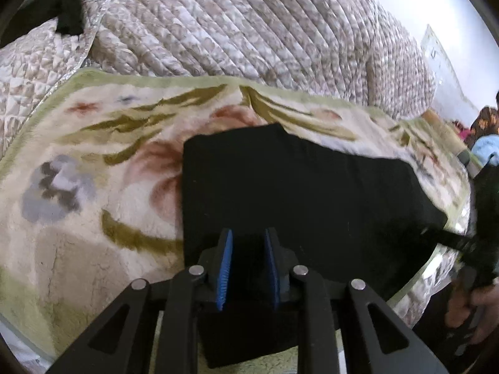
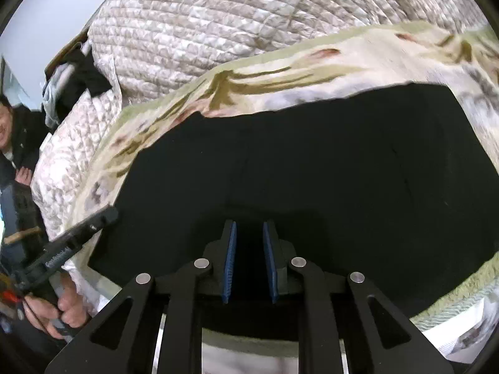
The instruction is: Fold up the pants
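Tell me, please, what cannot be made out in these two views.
- Folds and seams of the pants: both views, black cloth shows no detail.
- Cloth between left gripper or right gripper pads: dark gap against black, unclear.
- Near pants edge: right wrist view, behind the gripper frame.

The right gripper [image 2: 248, 233] fills the lower middle of the frame, its blue pads [image 2: 230, 261] parted by a narrow gap with only dark cloth visible beyond them. The black pants [image 2: 312, 168] spread across the centre, lying flat on a floral blanket [image 2: 358, 59]. A quilted bedspread [image 2: 202, 21] bulges along the top. At lower left, a hand [image 2: 62, 308] grasps the left gripper [image 2: 107, 215], whose tip reaches the pants' left edge.
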`<state>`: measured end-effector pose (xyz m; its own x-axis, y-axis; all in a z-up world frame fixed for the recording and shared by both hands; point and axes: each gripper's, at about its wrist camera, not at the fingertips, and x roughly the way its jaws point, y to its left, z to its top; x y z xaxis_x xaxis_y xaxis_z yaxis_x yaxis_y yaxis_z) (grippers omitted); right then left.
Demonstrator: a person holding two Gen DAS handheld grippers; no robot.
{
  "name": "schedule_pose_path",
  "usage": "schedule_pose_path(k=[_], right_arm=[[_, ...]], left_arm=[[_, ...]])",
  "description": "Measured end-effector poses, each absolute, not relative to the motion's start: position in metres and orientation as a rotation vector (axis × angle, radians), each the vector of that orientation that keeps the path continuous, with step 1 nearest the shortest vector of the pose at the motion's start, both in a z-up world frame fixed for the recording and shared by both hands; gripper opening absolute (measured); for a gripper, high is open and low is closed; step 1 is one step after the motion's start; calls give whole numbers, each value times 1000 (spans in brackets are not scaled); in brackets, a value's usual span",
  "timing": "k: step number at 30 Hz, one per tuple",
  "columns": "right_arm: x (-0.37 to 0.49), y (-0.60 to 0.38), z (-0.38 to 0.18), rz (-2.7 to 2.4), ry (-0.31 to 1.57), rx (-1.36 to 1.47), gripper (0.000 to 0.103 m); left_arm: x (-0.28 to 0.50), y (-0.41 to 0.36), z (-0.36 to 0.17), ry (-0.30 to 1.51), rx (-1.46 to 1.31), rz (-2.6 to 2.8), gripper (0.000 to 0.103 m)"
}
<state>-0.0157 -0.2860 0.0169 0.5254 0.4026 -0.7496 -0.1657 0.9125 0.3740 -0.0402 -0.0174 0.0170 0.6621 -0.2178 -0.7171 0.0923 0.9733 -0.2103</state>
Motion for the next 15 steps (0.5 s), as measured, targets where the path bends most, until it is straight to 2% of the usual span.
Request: schedule_pose_path(k=[2,6,8,15], right_arm=[[-24,-301,28,304,918,288,18],[-43,-325,38,249,870,334,37],[-49,-333,39,219,862,368,37],[-65,-367,33,73,854,484,38]], left_arm=[[-43,-22,21,819,-141,-164,29],[-47,-33,28,794,-120,-158,40],[-47,-38,29,790,-108,-159,44],[-44,-45,21,822,-90,-170,45]])
